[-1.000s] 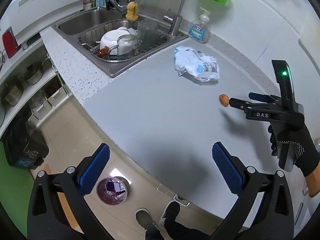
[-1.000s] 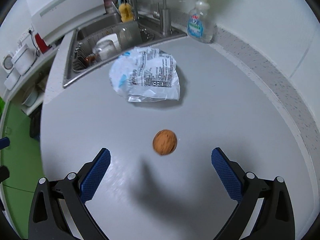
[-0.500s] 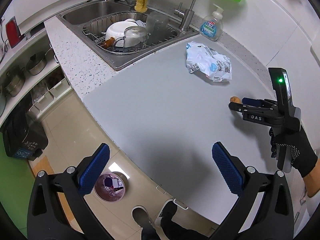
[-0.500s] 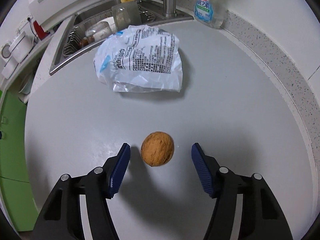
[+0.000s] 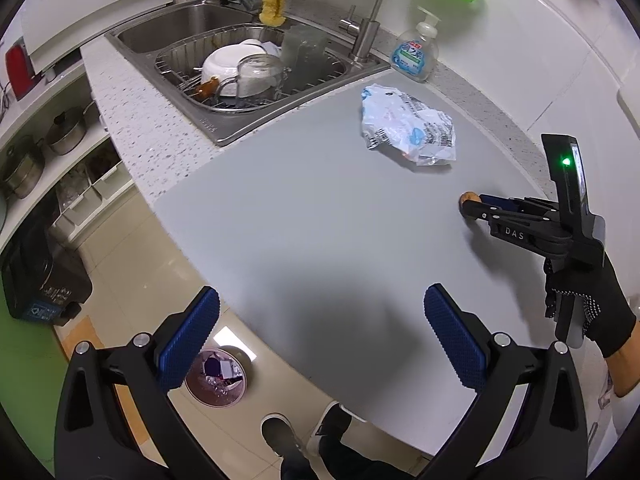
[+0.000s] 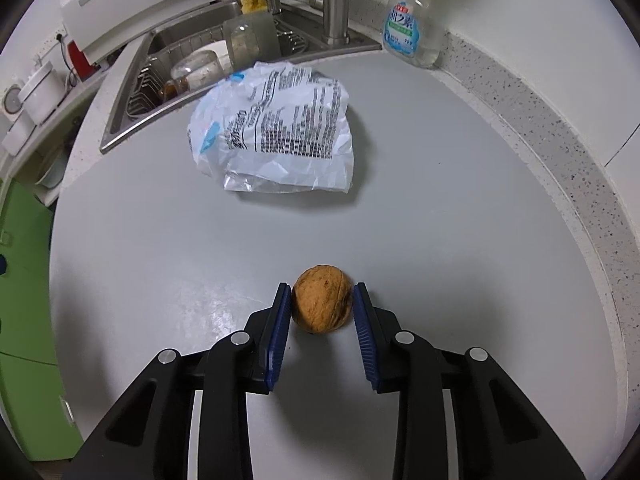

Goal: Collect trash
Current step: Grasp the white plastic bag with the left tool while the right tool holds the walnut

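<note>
A brown walnut [image 6: 322, 304] lies on the grey counter [image 6: 160, 260]. My right gripper [image 6: 322, 288] is closing around it, and both blue pads [image 6: 280, 320] touch its sides. From the left wrist view the walnut [image 5: 469, 198] shows only at the tips of the right gripper [image 5: 472, 206], held by a gloved hand [image 5: 588, 300]. A crumpled white printed plastic bag [image 6: 276, 132] lies further back on the counter, apart from the walnut. My left gripper [image 5: 322, 292] hangs open over the counter's front edge with nothing between its fingers.
A round trash bin [image 5: 218, 378] with rubbish inside stands on the floor below the counter edge. The steel sink [image 5: 224, 136] with dishes is at the back left, a soap bottle [image 6: 412, 20] by the wall. Shoes [image 5: 280, 436] stand near the counter.
My right gripper moved in on the walnut and its jaws went from wide open to touching both its sides. The left gripper barely moved.
</note>
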Motion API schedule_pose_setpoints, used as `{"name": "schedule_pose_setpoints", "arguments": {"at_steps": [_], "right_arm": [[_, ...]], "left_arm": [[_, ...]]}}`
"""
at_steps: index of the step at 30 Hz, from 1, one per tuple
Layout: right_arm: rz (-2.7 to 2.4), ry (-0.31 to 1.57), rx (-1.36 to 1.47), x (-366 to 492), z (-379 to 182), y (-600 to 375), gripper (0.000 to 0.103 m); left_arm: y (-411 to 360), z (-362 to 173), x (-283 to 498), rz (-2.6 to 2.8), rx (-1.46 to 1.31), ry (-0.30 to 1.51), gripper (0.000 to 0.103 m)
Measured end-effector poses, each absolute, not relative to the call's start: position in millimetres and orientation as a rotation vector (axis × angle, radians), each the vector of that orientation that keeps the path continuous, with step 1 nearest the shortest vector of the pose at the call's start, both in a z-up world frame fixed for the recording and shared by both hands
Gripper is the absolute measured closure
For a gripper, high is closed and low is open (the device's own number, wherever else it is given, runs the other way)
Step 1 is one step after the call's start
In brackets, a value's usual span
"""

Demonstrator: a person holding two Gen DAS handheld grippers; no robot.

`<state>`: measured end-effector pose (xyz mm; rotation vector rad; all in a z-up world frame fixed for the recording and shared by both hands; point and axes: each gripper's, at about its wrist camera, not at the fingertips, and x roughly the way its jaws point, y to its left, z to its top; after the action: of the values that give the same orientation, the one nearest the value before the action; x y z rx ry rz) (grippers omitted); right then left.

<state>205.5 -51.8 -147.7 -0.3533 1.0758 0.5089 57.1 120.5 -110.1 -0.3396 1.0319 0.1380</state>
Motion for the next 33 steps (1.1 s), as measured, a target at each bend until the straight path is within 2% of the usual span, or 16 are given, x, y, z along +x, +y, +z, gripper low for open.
{"name": "schedule_pose_setpoints", "arguments": {"at_steps": [19,33], "right_arm": [[0.508,1.035,-0.242,177.9,-107.8,-115.1,0.072],[0.534,1.025,-0.200,186.6,-98.3,-142.2,0.072]], "left_arm": [[71.6,-97.5,187.4,0.030,-0.275,1.002,0.003],[62.5,-132.0,266.5,0.060,-0.187,1.088,0.003]]}}
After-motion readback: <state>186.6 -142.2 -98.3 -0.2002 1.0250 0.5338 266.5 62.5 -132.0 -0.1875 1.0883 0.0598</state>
